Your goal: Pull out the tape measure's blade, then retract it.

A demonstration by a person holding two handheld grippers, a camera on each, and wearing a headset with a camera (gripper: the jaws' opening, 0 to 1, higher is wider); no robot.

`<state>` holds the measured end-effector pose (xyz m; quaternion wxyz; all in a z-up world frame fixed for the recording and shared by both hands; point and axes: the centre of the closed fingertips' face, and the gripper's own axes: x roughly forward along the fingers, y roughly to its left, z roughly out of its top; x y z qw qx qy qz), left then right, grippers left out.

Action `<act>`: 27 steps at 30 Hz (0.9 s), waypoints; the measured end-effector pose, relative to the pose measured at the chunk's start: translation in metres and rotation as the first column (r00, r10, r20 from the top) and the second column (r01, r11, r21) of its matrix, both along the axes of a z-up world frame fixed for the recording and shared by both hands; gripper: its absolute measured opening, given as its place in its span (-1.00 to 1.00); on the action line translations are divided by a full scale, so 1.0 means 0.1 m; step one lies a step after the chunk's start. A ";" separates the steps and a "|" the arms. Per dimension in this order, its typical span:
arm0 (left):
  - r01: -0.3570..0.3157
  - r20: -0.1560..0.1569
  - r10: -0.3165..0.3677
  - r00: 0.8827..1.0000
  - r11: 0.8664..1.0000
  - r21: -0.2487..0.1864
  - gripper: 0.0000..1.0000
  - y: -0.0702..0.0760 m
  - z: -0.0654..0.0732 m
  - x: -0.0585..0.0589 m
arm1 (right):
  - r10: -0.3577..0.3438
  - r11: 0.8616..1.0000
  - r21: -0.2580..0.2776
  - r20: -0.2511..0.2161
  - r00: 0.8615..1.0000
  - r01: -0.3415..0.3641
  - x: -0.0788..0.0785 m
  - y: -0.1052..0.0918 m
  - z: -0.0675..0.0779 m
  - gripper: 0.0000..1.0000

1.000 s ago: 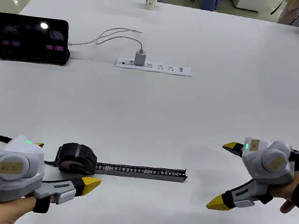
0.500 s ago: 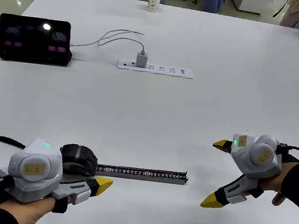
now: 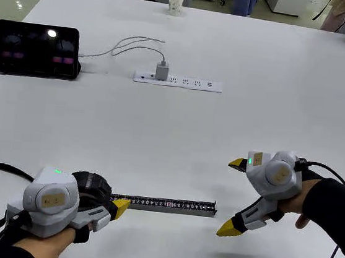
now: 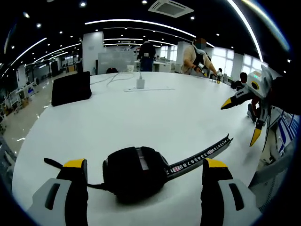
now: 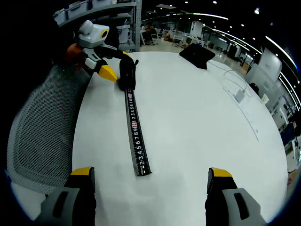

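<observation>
A black tape measure case (image 3: 93,186) lies on the white table (image 3: 178,130), its blade (image 3: 164,203) drawn out flat to the right. My left gripper (image 3: 98,190) is open and straddles the case. In the left gripper view the case (image 4: 136,172) sits between the two yellow-tipped jaws of that gripper (image 4: 145,164), with a gap on each side. My right gripper (image 3: 232,196) is open, just right of the blade's free end. In the right gripper view that gripper (image 5: 150,172) lines up with the blade (image 5: 135,132), whose tip lies between the jaws, untouched.
A dark tablet (image 3: 38,49) stands at the far left. A white power strip (image 3: 177,80) with a plugged charger and cable lies mid-table. A paper cup (image 3: 175,1) stands at the far edge. A black strap (image 3: 7,170) trails left of the case.
My left gripper has slid forward so its jaws now flank the tape case. My right gripper has moved left, closer to the blade's end. The tape has stayed put.
</observation>
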<state>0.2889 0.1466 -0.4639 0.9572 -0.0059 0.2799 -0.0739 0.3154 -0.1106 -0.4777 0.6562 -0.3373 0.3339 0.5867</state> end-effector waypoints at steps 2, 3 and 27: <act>-0.021 0.013 0.021 1.000 1.000 0.000 0.98 0.03 -0.01 0.01 | 0.008 1.000 -0.005 -0.002 1.000 -0.008 0.00 0.02 -0.02 0.98; -0.027 0.030 0.027 0.999 1.000 -0.007 0.98 0.03 0.00 0.02 | 0.015 1.000 -0.008 -0.007 1.000 -0.015 -0.01 0.03 -0.04 0.98; -0.071 0.097 0.073 0.993 0.997 -0.021 0.97 0.04 -0.06 0.13 | 0.073 0.996 -0.054 -0.047 0.996 -0.076 -0.01 0.05 -0.34 0.29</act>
